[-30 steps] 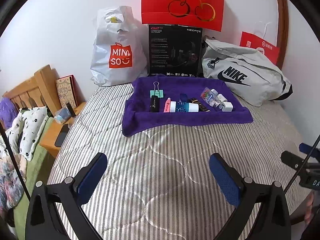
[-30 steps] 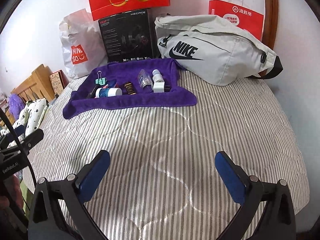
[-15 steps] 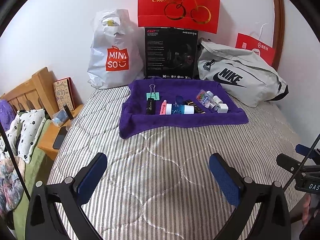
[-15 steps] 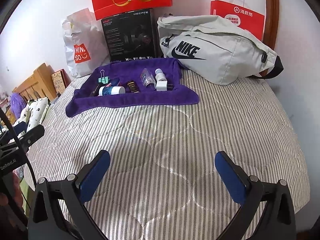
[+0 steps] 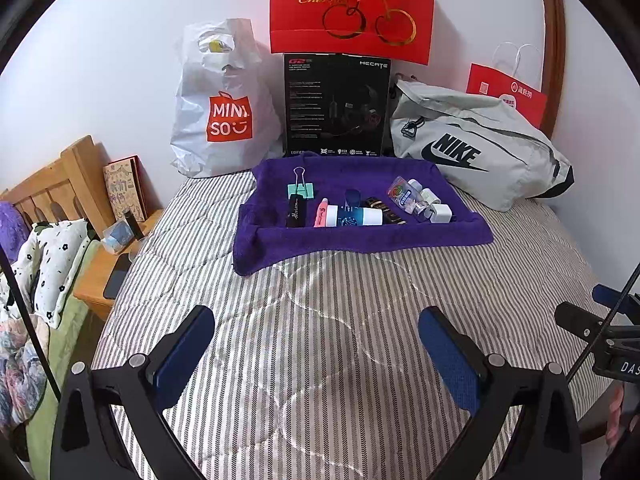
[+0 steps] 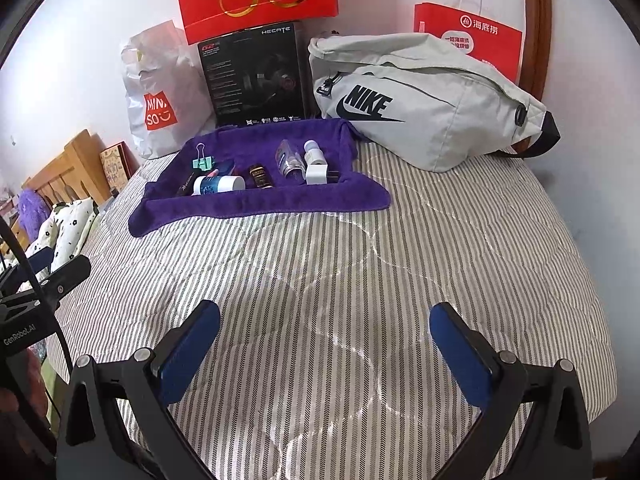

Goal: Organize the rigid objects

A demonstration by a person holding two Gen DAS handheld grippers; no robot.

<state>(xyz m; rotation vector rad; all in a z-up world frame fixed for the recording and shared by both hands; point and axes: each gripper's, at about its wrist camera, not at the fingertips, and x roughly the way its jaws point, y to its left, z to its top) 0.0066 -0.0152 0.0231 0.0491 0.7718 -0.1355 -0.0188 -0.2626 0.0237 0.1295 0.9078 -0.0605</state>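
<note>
Red cherry bag (image 5: 352,8) top cut off; small bottle (image 6: 289,159) label unreadable.

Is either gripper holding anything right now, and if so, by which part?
Nothing is held. The left gripper and right gripper are both open over the striped bedspread, short of the items on the purple towel.

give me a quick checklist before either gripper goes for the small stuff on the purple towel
1. Left gripper open and empty: ok.
2. Right gripper open and empty: ok.
3. Bare striped bedcover between grippers and purple towel: ok.
4. Binder clip stands apart from its neighbours: ok.
5. White-capped tube free to lift: not ok, packed against neighbours.
6. Place to put the sorted items: cannot tell.
</note>
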